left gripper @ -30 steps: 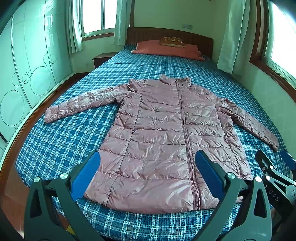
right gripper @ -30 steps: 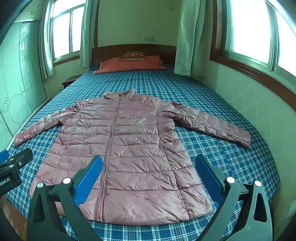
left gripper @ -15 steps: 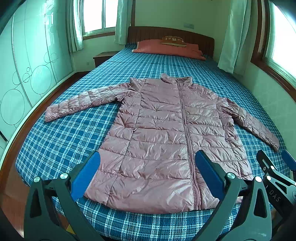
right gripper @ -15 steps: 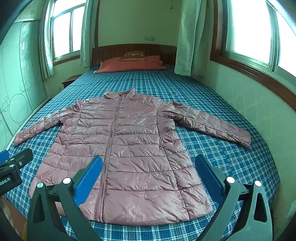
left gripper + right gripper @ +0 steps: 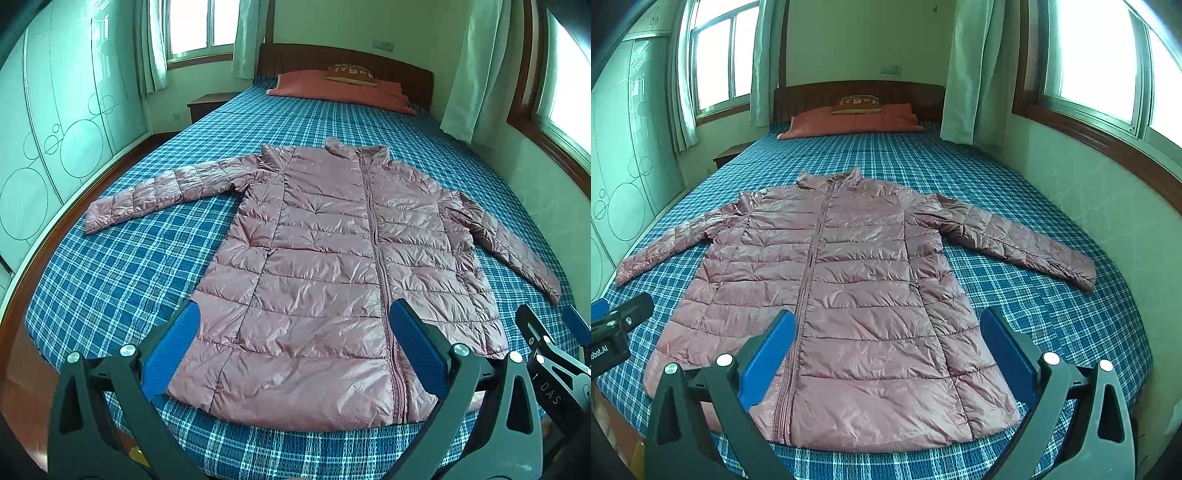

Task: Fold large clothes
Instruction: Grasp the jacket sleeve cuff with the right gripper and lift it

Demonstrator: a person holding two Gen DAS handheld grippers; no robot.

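Pink quilted puffer jacket [image 5: 332, 266] lies flat, front up and zipped, across the blue plaid bedspread [image 5: 129, 266], filling centre frame in both views. Sleeves spread out to each side; hem nearest the cameras.

Left gripper [image 5: 295, 350] and right gripper [image 5: 886, 354] both hover above the hem, jaws wide apart, holding nothing.

Judged: light, soft, puffy; shiny shell likely slippery and springy, so folds may creep open. Best hold looks like a sleeve cuff [image 5: 1078, 273] or a hem corner [image 5: 184, 387], pinching through the full padded thickness.
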